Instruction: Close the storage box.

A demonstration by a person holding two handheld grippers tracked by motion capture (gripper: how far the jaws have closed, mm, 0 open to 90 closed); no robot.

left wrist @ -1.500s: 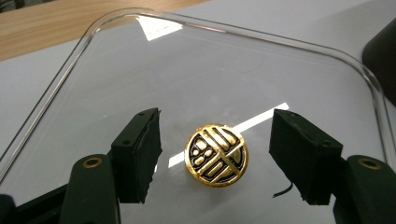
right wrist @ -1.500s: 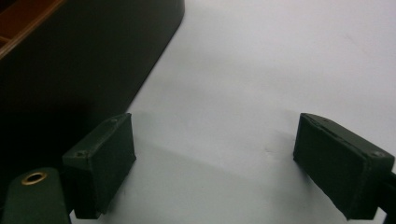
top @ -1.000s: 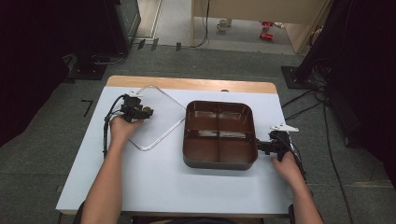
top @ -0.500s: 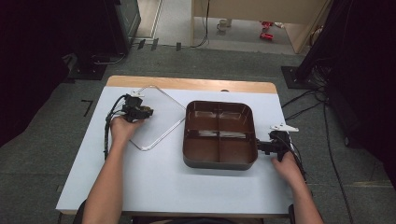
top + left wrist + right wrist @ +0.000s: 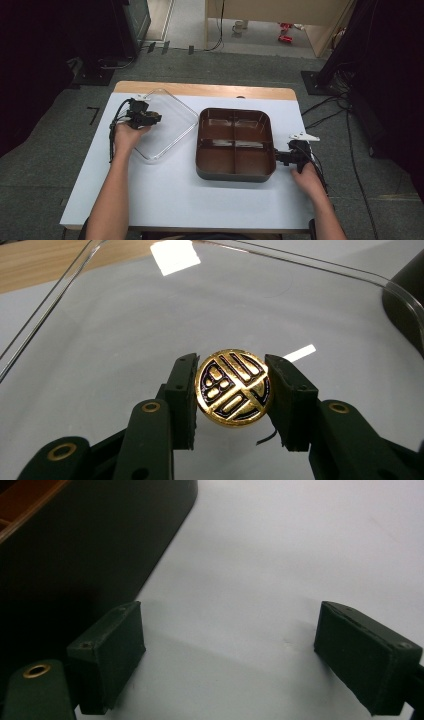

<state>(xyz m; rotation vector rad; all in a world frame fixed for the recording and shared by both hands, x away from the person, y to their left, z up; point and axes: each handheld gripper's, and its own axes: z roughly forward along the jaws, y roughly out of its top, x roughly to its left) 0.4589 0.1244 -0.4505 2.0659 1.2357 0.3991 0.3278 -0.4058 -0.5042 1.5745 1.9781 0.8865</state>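
A clear plastic lid (image 5: 167,127) lies flat at the table's left. My left gripper (image 5: 150,119) rests over it, and in the left gripper view its jaws are shut on a round gold knob (image 5: 233,387) with a black pattern, fixed on the clear lid (image 5: 150,315). A dark brown tray (image 5: 235,145) with several compartments sits in the middle of the table. My right gripper (image 5: 282,156) lies by the tray's right side. In the right gripper view my right gripper (image 5: 230,655) stands open over bare white table, beside the tray's dark outer wall (image 5: 75,555).
The white table top (image 5: 165,195) has a wooden strip (image 5: 200,90) along its far edge. Beyond it are grey floor, cables (image 5: 325,115) and dark equipment stands. The person's forearms come in from the bottom.
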